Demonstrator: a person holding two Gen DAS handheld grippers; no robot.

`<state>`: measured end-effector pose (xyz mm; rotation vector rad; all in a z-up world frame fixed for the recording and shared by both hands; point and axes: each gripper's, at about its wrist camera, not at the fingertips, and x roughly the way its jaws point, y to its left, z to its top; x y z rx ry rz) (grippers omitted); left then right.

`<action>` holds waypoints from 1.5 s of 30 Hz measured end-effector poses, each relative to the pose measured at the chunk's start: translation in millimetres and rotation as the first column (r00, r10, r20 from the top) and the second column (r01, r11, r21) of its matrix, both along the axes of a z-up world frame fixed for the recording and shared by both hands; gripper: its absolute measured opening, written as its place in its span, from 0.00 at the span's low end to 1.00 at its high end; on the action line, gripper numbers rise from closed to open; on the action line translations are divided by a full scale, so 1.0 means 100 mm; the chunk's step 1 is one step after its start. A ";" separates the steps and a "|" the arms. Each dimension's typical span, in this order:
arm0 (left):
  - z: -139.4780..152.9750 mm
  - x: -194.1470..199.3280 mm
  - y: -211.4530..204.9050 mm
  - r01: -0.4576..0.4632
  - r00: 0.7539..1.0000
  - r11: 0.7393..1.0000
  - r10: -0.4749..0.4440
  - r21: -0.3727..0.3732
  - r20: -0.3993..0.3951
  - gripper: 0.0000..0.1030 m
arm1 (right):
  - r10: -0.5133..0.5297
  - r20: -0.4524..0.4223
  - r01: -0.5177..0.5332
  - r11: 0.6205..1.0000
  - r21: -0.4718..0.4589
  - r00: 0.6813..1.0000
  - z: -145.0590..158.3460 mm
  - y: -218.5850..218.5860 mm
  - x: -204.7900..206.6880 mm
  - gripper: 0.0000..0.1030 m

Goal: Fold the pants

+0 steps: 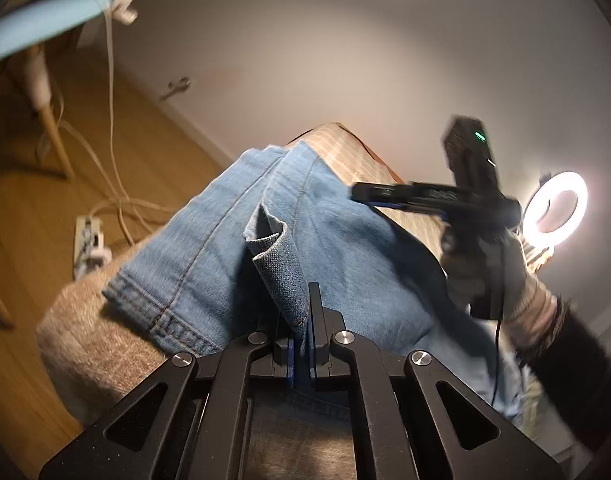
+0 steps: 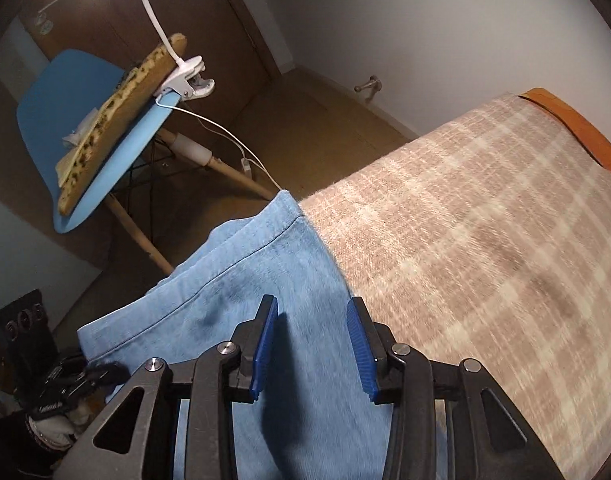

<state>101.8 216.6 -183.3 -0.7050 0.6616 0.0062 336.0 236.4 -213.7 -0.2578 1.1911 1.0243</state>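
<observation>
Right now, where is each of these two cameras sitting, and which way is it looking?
Left wrist view: sits on the left gripper, looking along its fingers, shut on a fold of the light blue denim pants; the right gripper and a gloved hand show.
Right wrist view: sits on the right gripper, its jaws open above the pants, facing the blue plastic chair; the left gripper shows bottom left.
Shared: pants, beige checked blanket, chair, white clip lamp.
</observation>
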 end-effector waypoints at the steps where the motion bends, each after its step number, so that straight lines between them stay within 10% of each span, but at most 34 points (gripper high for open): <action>1: 0.01 0.00 -0.02 0.007 1.000 1.000 -0.007 0.014 0.000 0.03 | 0.007 0.008 -0.007 1.000 -0.009 1.000 -0.02 0.04 0.01 0.39; 8: -0.02 -0.02 -0.03 0.016 1.000 0.999 -0.016 0.038 -0.015 0.03 | 0.031 0.042 -0.032 0.999 0.019 0.999 -0.05 0.32 0.14 0.49; 13: -0.03 -0.05 0.00 0.010 1.000 1.000 -0.010 0.007 -0.005 0.03 | 0.112 0.155 -0.110 0.994 -0.017 0.982 0.00 0.50 -0.05 0.02; 15: 0.00 -0.07 0.00 0.006 1.000 1.000 -0.006 -0.008 0.009 0.03 | 0.113 0.210 -0.108 0.993 -0.036 0.971 0.08 0.50 -0.11 0.00; 23: 0.09 -0.19 0.20 -0.034 0.996 0.995 0.042 -0.098 0.078 0.03 | 0.066 0.300 -0.076 0.997 0.022 0.952 0.60 0.64 -0.13 0.00; 38: -0.17 -0.21 0.35 -0.053 0.999 0.992 0.052 -0.117 -0.012 0.05 | 0.029 0.244 -0.020 0.999 -0.040 0.969 0.12 0.97 -0.07 0.01; 40: -0.15 -0.20 0.35 -0.052 0.998 0.994 0.050 -0.096 -0.022 0.08 | -0.017 0.246 0.020 1.000 -0.008 0.969 0.27 0.85 -0.04 0.27; 45: -0.09 -0.30 0.46 -0.087 0.996 0.993 0.084 -0.080 -0.035 0.11 | -0.123 0.245 0.104 0.991 0.088 0.962 0.72 0.38 -0.08 0.33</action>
